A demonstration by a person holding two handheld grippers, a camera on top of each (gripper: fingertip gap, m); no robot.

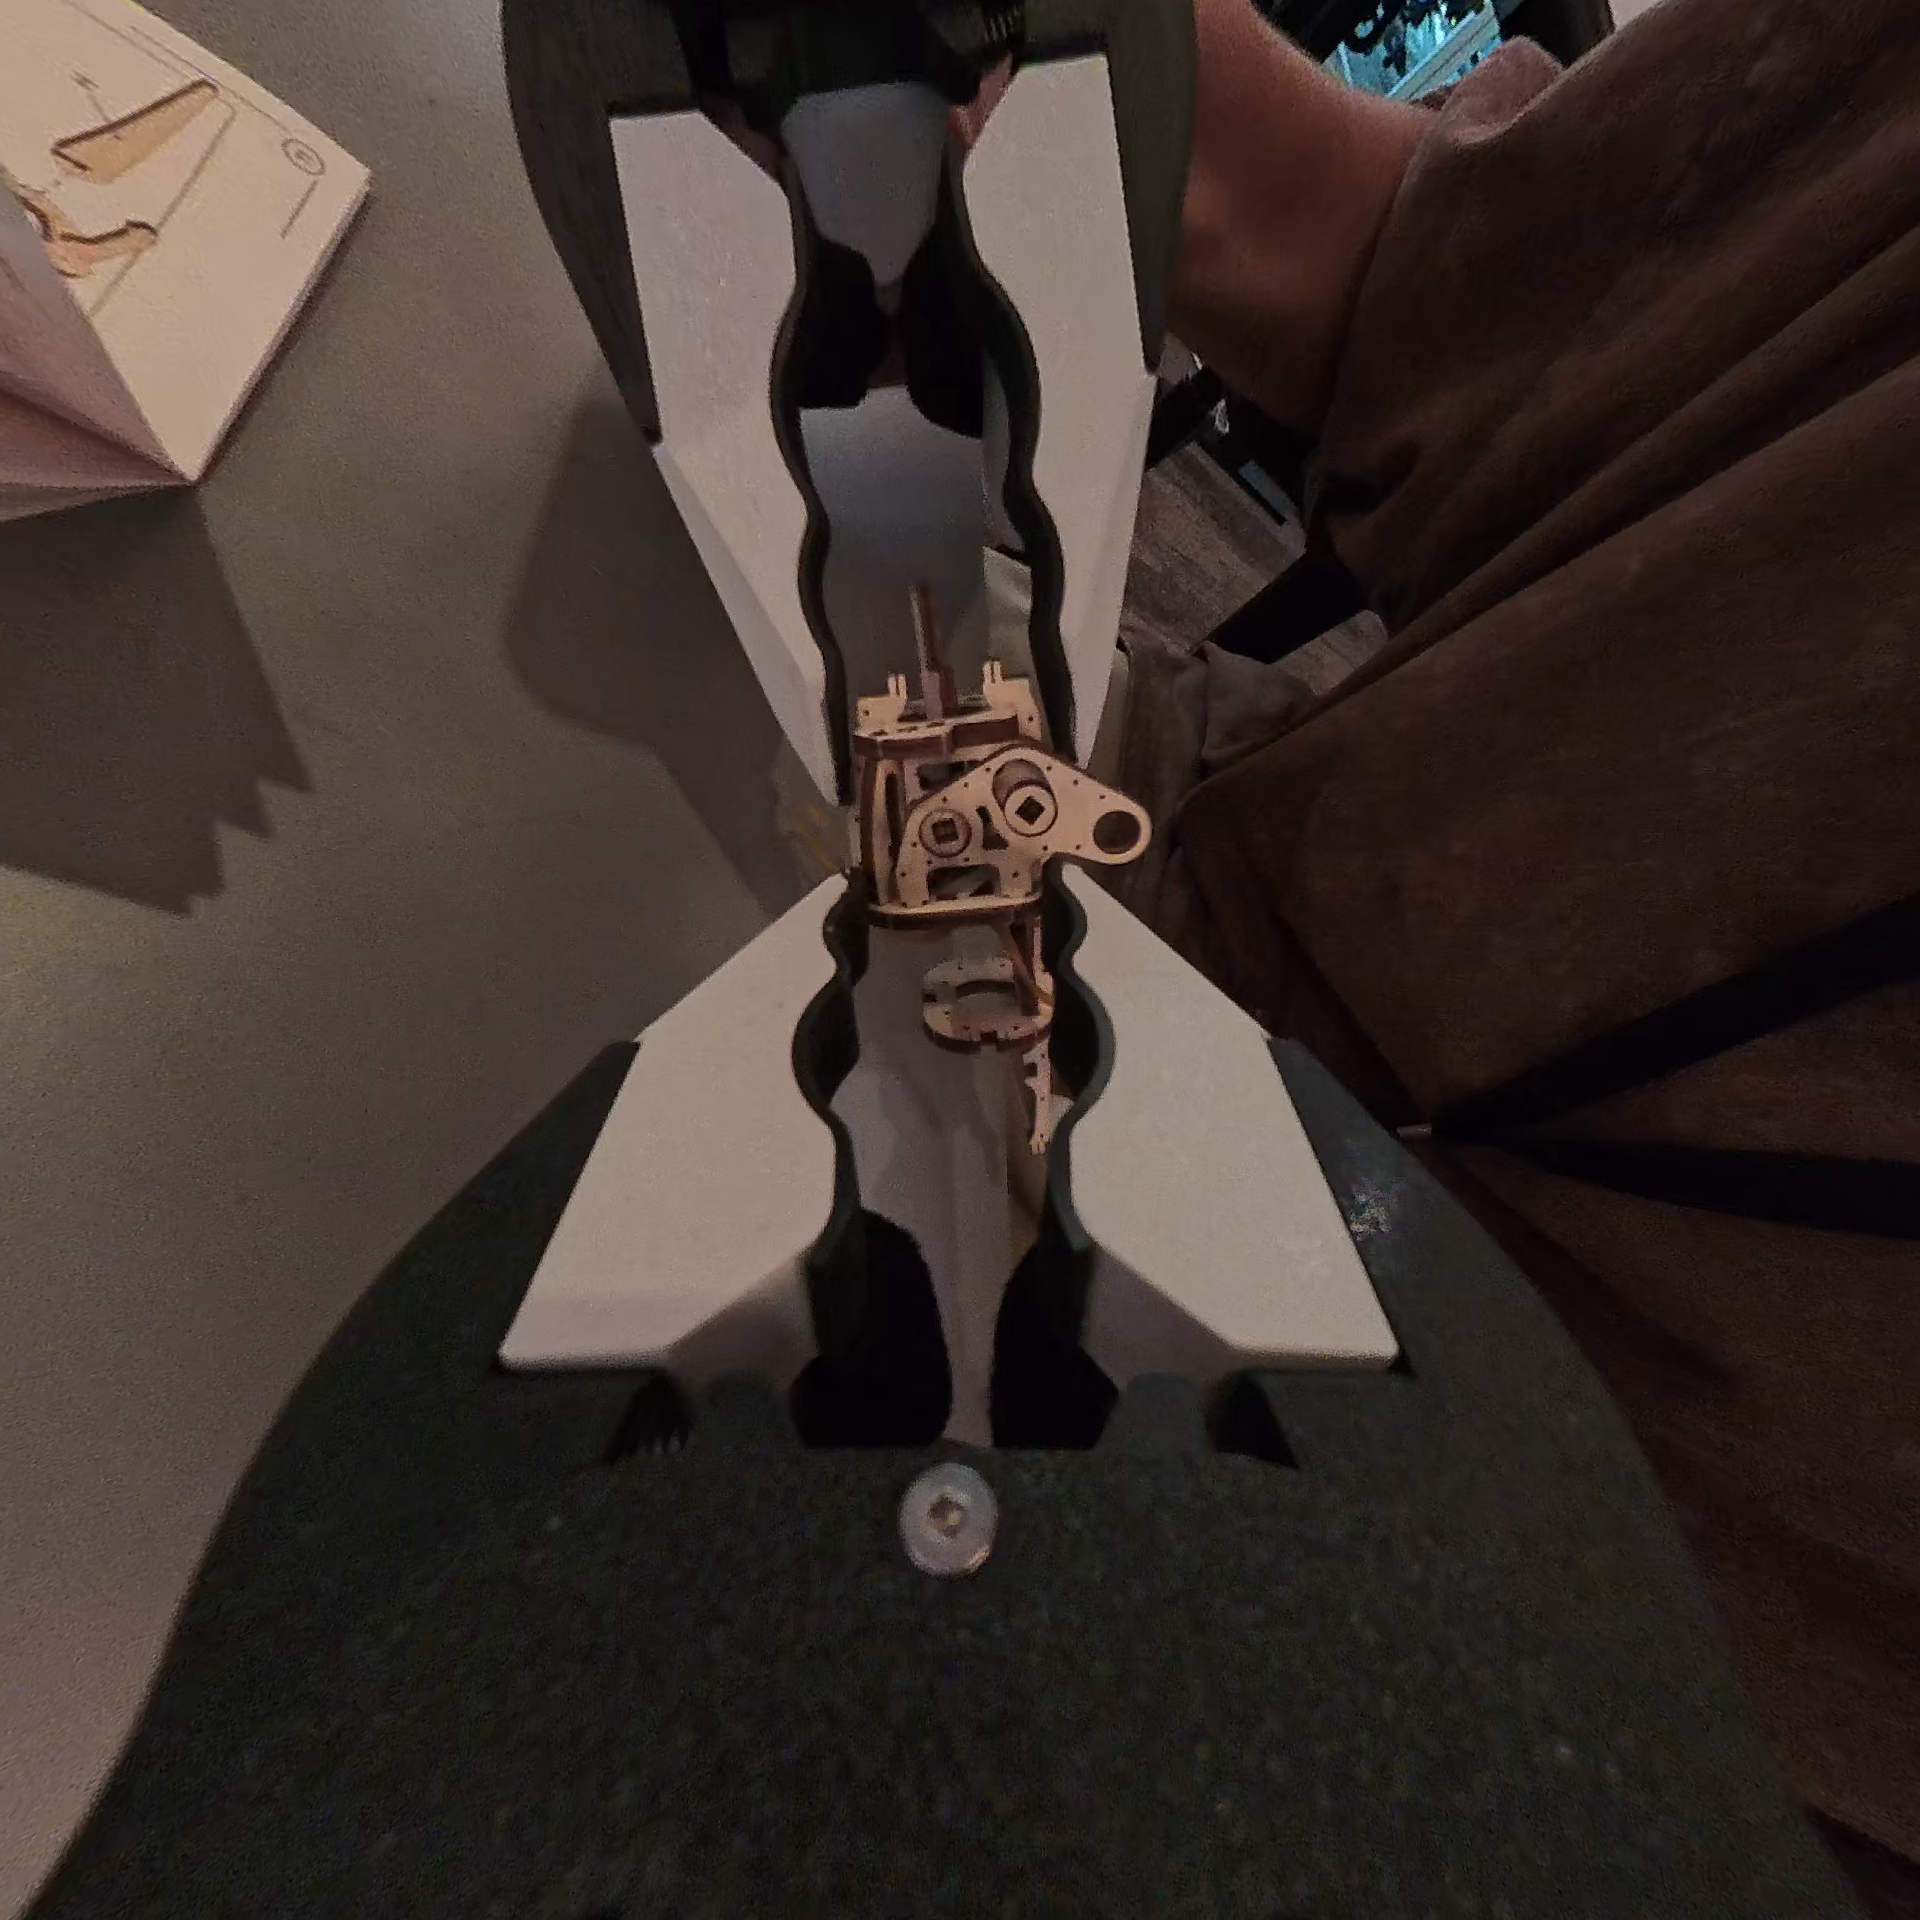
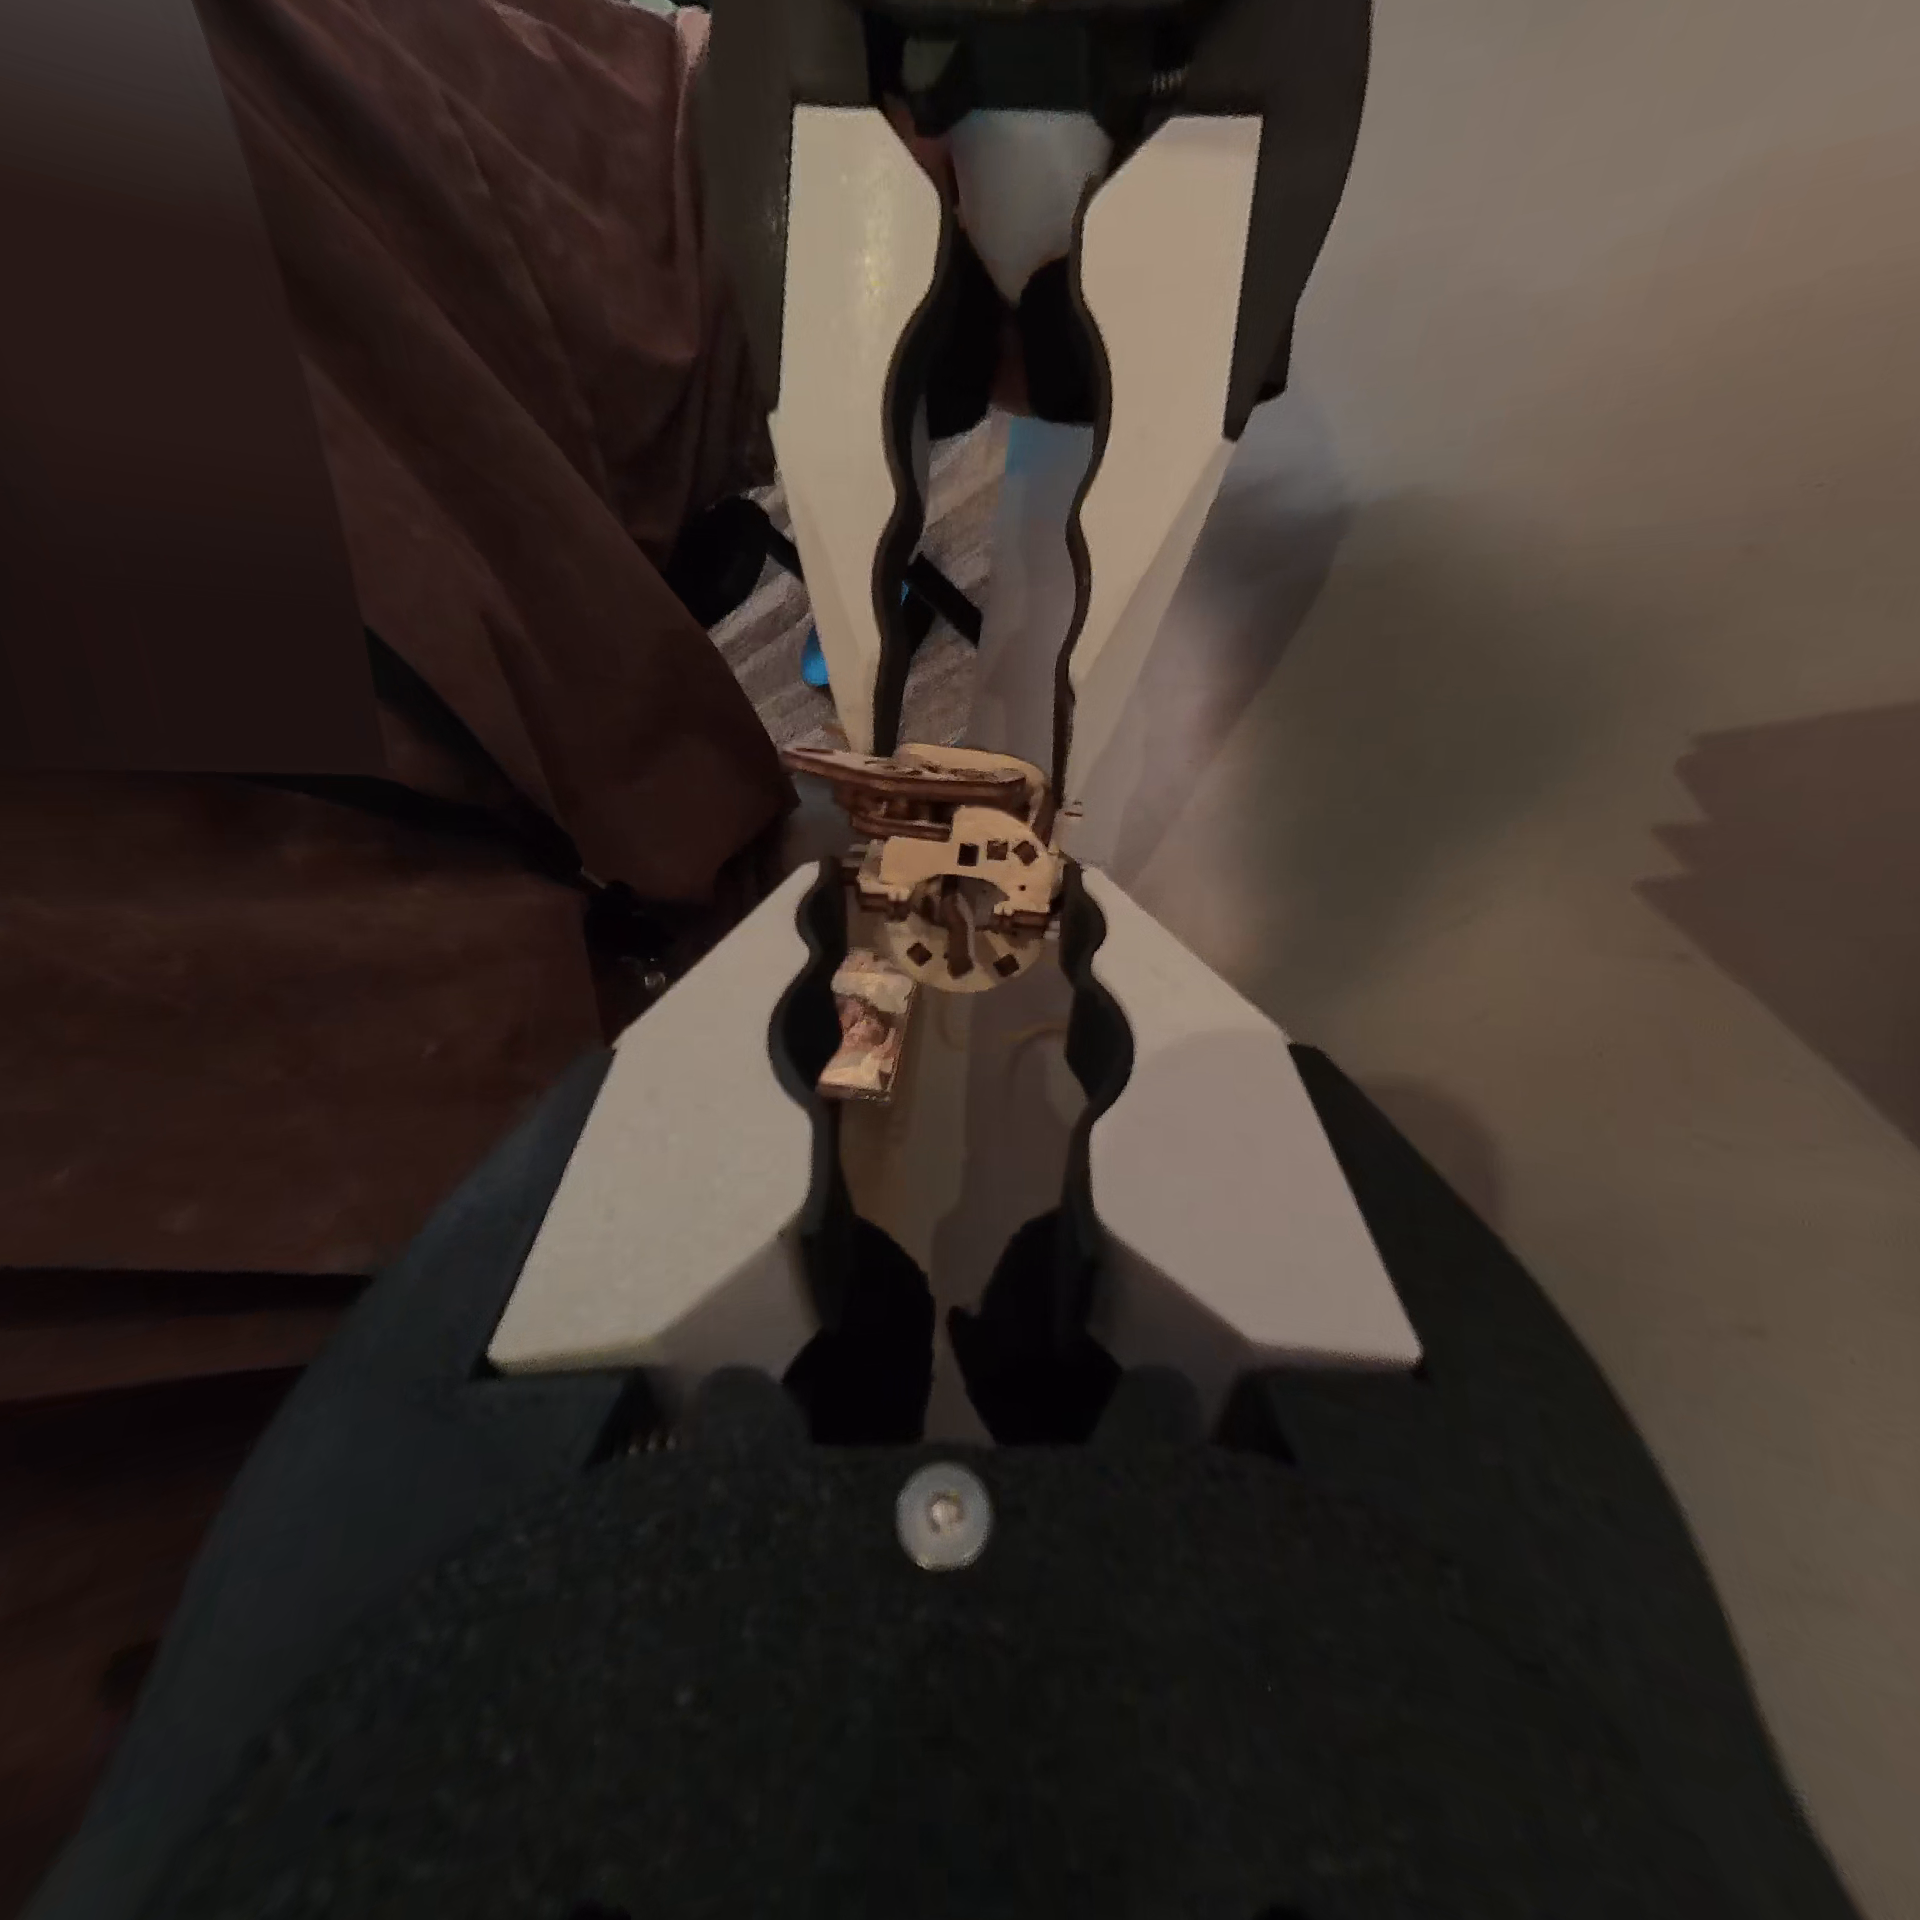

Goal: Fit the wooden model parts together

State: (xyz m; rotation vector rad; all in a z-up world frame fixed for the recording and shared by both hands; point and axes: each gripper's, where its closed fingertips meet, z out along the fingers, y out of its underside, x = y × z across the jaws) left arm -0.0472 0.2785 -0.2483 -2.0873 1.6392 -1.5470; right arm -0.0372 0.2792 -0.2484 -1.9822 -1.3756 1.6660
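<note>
Grey and dimly lit, the surface (image 1: 312, 1039) stretches beneath both of our grippers, with brown fabric (image 1: 1610, 623) bunched along its far edge.

Our left gripper (image 1: 951, 894) and right gripper (image 2: 940, 883) face each other tip to tip, and between them we hold the pale laser-cut wooden model assembly (image 1: 987, 831), lifted above the surface. Each gripper's white fingers with wavy dark pads are clamped on it from opposite ends. In the left wrist view a flat plate with square holes and a round eyelet sticks out to the right of the fingertips. In the right wrist view a notched wooden disc (image 2: 961, 951) sits just inside the fingertips.

Far to the left of the left gripper an open paper instruction booklet (image 1: 135, 270) lies on the surface.
</note>
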